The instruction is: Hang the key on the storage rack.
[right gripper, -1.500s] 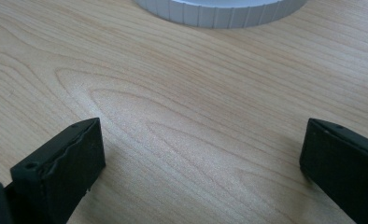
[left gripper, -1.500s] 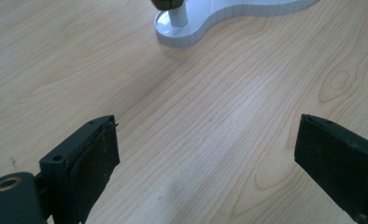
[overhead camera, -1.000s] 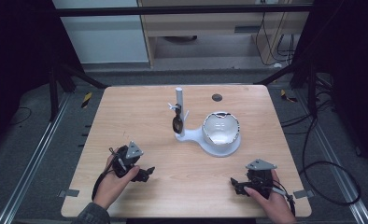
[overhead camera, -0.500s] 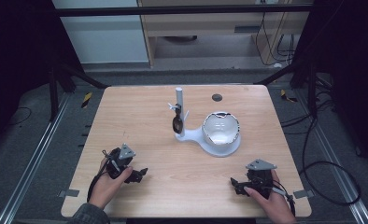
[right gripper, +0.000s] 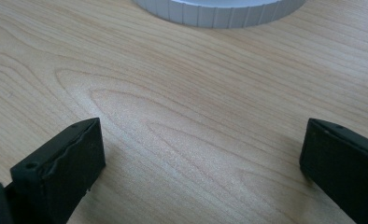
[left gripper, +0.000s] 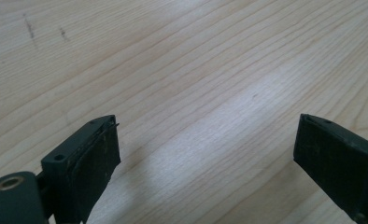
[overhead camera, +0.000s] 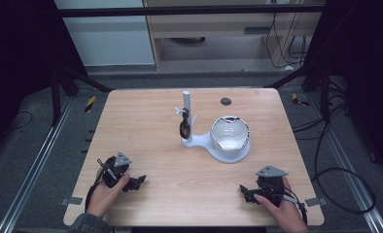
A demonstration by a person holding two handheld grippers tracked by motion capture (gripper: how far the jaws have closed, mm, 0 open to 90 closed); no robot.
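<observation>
A white stand (overhead camera: 188, 119) with an upright post rises from the middle of the wooden table (overhead camera: 146, 126); a dark pair of glasses (overhead camera: 184, 127) hangs on it. Joined to its base is a round white holder (overhead camera: 230, 137) with a shiny bowl-like part inside. My left gripper (overhead camera: 140, 181) lies low near the front left, held by a hand, open over bare wood (left gripper: 205, 130). My right gripper (overhead camera: 244, 191) rests at the front right, also open, with nothing between its jaws (right gripper: 205, 154). The ribbed white rim (right gripper: 219, 11) of the holder's base shows ahead of it.
A small dark round disc (overhead camera: 225, 101) sits near the table's far edge. Metal frame rails and cables run along both sides of the table, and a cabinet stands behind it.
My left gripper has drawn back toward the front edge and sunk lower on the table. The right gripper has stayed put.
</observation>
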